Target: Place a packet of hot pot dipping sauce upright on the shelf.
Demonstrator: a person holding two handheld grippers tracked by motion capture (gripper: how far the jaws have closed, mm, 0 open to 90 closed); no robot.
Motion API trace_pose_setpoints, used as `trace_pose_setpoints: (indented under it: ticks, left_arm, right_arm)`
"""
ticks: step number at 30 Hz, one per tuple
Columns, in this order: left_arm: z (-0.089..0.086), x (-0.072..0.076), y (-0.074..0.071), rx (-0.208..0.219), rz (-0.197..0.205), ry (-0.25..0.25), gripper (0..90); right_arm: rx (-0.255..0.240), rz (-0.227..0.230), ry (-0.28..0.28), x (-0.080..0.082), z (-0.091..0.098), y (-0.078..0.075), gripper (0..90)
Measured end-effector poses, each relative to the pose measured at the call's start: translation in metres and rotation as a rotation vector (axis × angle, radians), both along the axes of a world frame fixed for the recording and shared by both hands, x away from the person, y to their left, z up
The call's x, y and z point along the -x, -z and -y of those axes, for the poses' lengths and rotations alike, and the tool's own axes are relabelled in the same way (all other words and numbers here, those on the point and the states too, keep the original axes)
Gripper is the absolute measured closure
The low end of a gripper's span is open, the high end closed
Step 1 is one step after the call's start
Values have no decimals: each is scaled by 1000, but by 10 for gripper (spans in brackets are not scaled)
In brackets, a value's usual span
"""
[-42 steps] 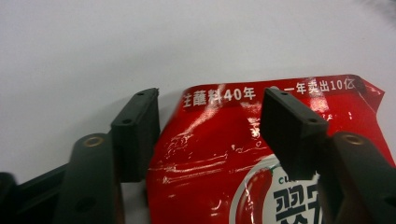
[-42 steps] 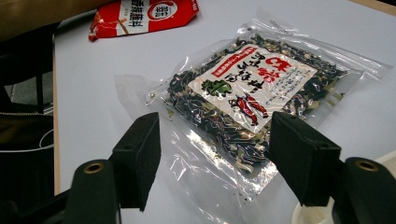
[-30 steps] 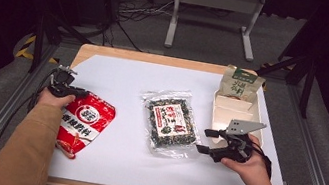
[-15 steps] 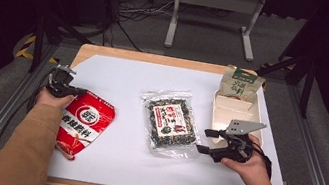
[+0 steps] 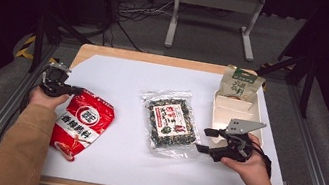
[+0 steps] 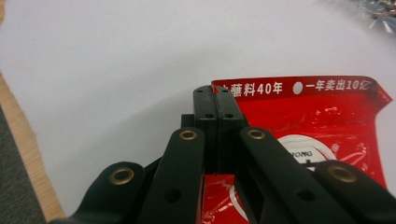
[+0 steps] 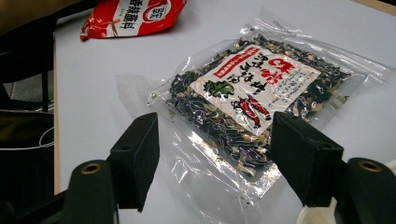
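Left gripper point(image 5: 71, 90) had closed its fingers, pinching the red packet's point(image 5: 80, 124) top edge, slightly lifted. Packet trailed toward the person; right gripper point(image 5: 205, 140) fingers spread near the seaweed bag point(image 5: 169, 125).

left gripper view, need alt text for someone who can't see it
The left gripper, jaws shut, pinches the top edge of a red snack bag printed with white Chinese characters and a small hang hole. The bag sits over a white table surface, with a strip of wooden table edge at the left.
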State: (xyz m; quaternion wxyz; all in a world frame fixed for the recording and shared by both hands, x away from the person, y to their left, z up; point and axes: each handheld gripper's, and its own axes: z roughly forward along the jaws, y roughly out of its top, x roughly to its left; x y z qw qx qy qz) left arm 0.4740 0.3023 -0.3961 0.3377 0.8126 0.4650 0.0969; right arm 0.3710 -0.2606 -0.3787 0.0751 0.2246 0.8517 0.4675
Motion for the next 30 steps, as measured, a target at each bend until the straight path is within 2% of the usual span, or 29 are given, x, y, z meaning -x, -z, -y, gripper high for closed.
trace_pose_setpoints:
  ticks: [2, 6, 7, 10, 13, 18, 20, 24, 30]
  left_arm:
    - [-3, 7, -7, 9, 15, 2, 900]
    - [-5, 19, -24, 21, 72, 12, 900]
    - [-5, 23, -28, 33, 74, 11, 900]
    - [-2, 34, -44, 21, 119, 26, 900]
    - [-2, 45, -56, 31, 150, 31, 900]
    - [-3, 60, -69, 38, 178, 42, 900]
    - [-2, 70, -76, 42, 196, 47, 900]
    - [0, 83, -89, 33, 262, 64, 900]
    - [8, 98, -99, 48, 305, 100, 900]
  right_arm:
    - [-1, 0, 0, 0, 0, 0, 331]
    - [-2, 1, -1, -1, -1, -1, 331]
    - [-2, 1, -2, -1, -2, -1, 331]
    - [-3, 2, -3, 0, -2, -1, 330]
    - [-4, 3, -4, 0, -3, -2, 329]
    - [-8, 9, -3, 1, -2, -4, 328]
    - [-9, 10, -3, 1, -2, -5, 328]
    - [-6, 9, -3, 1, -3, -4, 328]
    - [-7, 11, -2, 1, -2, -5, 328]
